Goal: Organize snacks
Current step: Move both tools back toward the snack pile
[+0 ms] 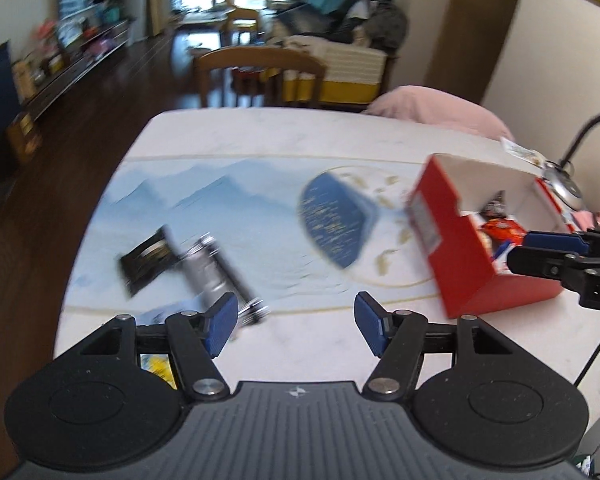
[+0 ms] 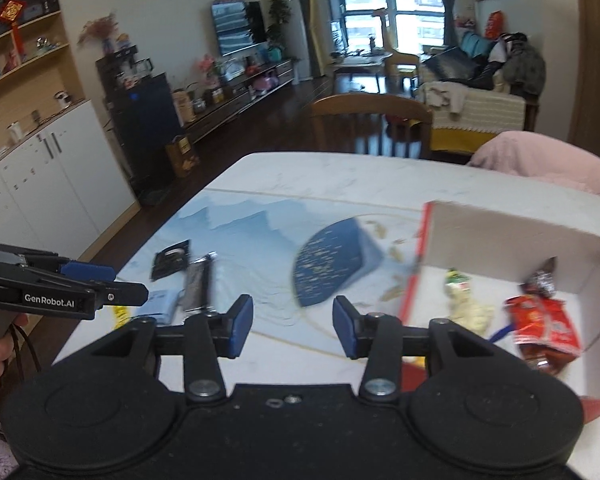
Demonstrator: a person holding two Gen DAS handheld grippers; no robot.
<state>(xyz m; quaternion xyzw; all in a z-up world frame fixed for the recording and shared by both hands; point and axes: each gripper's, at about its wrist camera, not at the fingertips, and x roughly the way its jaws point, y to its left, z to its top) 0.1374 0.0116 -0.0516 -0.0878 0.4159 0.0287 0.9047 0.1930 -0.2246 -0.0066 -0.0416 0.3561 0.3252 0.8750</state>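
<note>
Though blurred, silver packet seemingly diagonal.

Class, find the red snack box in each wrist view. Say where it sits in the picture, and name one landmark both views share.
Left wrist view: the red snack box sits at the right edge, on the table, open top showing wrappers.
Right wrist view: the red snack box fills the lower right, with packets inside.
Shared landmark: the dark blue fan print just left of the box.

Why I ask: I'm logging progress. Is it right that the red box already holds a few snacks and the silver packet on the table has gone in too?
Not quite. The red box does hold snacks, but the silver packet lies on the table, outside the box, as the right wrist view shows.
</note>
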